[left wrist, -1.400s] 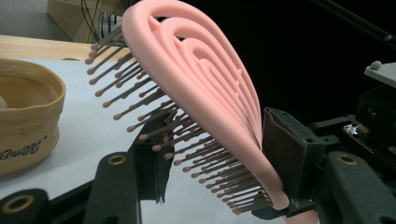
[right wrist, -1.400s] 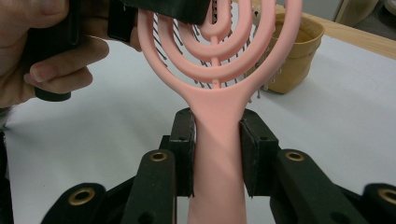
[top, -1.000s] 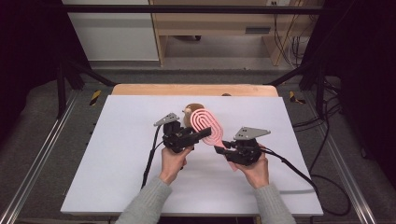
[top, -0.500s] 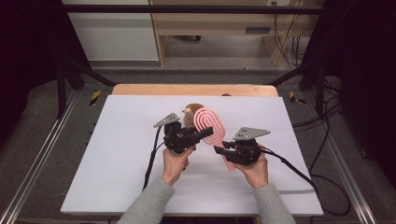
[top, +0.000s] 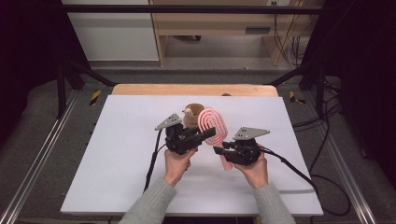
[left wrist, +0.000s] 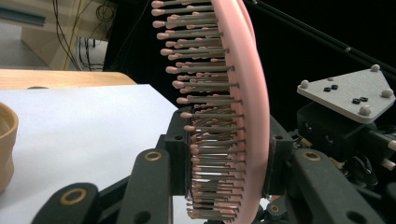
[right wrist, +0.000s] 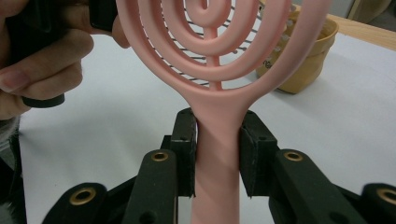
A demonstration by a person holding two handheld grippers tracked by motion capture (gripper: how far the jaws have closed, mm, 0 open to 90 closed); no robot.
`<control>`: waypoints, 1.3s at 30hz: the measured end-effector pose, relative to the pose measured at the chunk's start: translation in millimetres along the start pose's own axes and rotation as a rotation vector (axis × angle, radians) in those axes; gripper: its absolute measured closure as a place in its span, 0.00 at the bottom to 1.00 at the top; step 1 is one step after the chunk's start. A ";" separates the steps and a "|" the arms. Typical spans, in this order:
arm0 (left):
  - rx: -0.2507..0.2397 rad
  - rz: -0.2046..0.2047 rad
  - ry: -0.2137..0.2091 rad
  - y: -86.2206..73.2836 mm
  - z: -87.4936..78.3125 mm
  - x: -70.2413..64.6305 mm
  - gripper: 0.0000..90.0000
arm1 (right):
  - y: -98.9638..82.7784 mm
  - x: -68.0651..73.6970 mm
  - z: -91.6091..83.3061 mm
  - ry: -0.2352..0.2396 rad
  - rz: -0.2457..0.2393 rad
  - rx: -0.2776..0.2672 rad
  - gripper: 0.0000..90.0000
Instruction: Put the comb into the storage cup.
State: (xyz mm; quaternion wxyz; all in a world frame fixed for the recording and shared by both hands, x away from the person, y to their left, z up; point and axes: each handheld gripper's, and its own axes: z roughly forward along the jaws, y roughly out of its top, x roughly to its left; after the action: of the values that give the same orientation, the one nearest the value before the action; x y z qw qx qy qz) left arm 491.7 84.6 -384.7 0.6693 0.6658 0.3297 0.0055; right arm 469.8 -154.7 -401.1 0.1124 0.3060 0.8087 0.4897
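Left gripper [top: 208,134], w/ its grey plate up top, sits left of centre in the high view, jaws pointing right toward the brush head. In the left gripper view its two black pads [left wrist: 180,154] are pinched on the lower part of the pink hairbrush [left wrist: 233,112] head: one pad against the bristle tips, the other against the smooth pink back, head edge-on btwn them. Jaws have just been closing, w/ the brush head btwn them, and now press it. Bristles are grey pins w/ pink ball ends, facing the left pad. Beyond the left pad, further off on the white table [top: 121,154], a tan cup [left wrist: 5,144] shows at the frame edge, apart from the jaws.

High view, middle: hairbrush [top: 213,125] stands off the table, head up and tilted, handle running down toward the right gripper. Tan cup [top: 190,116] sits just behind the head, near the left gripper's tips.

Right gripper [top: 218,150] is right of centre, jaws pointing left. In the right gripper view its pads [right wrist: 186,149] are clamped on the brush handle [right wrist: 217,158], one each side, just below where the handle widens into the spiral head. Head rises straight above the fingers; cup [right wrist: 303,56] is past it, up and to the right. The other hand [right wrist: 42,60] w/ its gripper shows upper left of the fingers.
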 end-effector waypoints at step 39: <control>0.011 0.164 0.199 17.2 -29.8 1.8 0.70 | -3.9 -18.5 -10.3 -0.050 0.064 -0.130 0.03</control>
State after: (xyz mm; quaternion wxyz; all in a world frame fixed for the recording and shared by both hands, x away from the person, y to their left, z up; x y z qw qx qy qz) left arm 487.1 113.8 -367.0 0.6270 0.6903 0.3390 0.1243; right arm 477.9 -174.6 -401.5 0.1367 0.3359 0.7620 0.5366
